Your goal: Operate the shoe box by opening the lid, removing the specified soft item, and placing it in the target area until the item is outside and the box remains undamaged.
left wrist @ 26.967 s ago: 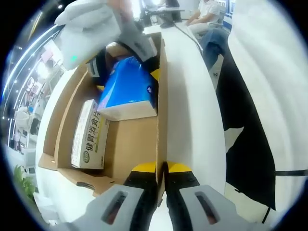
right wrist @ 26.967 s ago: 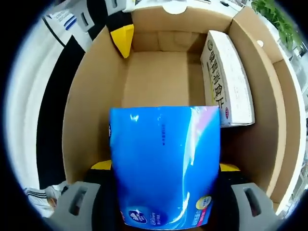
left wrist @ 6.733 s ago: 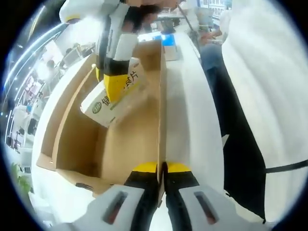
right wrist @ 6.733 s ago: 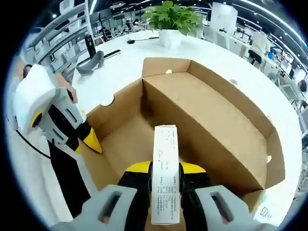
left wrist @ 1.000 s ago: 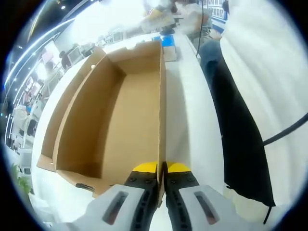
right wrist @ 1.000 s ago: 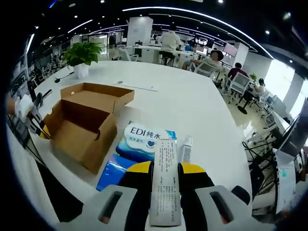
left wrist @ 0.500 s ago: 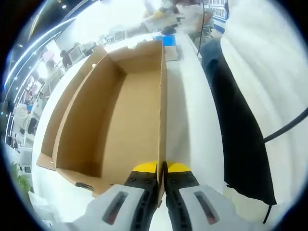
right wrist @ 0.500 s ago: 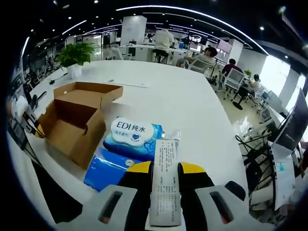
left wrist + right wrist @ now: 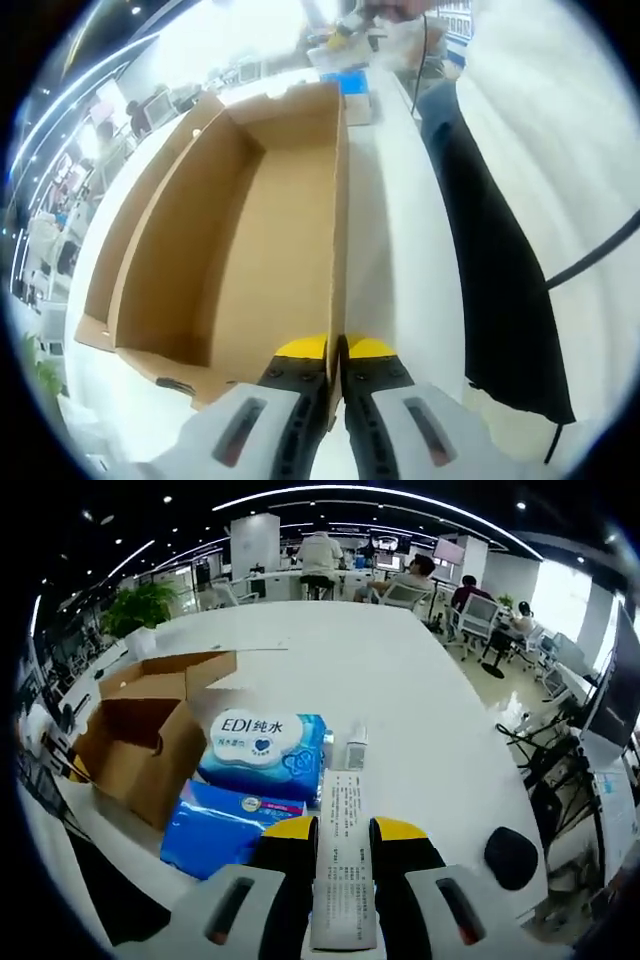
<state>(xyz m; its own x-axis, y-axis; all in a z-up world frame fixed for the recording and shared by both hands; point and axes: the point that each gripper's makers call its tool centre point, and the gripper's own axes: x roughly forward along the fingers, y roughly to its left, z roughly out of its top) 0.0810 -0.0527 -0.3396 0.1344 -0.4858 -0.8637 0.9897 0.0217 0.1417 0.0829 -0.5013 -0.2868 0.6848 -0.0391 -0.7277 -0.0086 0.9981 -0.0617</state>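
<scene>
In the left gripper view, the left gripper (image 9: 336,350) has its yellow-tipped jaws closed tight on the thin side wall of the shoe box (image 9: 250,250). The brown box lies open on the white counter (image 9: 385,230), close to the counter's near edge, and its bottom is bare. Past the far end of the box sits a bit of a blue pack (image 9: 352,82), which is hard to make out.

In the right gripper view, the right gripper (image 9: 343,836) grips a flat white box with small print (image 9: 344,870) between its jaws (the print is too small to read). Just beyond it, on the counter (image 9: 420,690), lies a blue tissue pack (image 9: 235,825). A blue and white wet wipes pack (image 9: 262,748) lies right behind it, touching it. A small white box (image 9: 354,748) stands just beside the wipes. The shoe box (image 9: 130,735) sits next to the packs, with its lid (image 9: 165,675) folded back and open. Farther off, near the counter's far edge, stands a green plant (image 9: 137,608) in a white pot. People sit at desks way in the back.
</scene>
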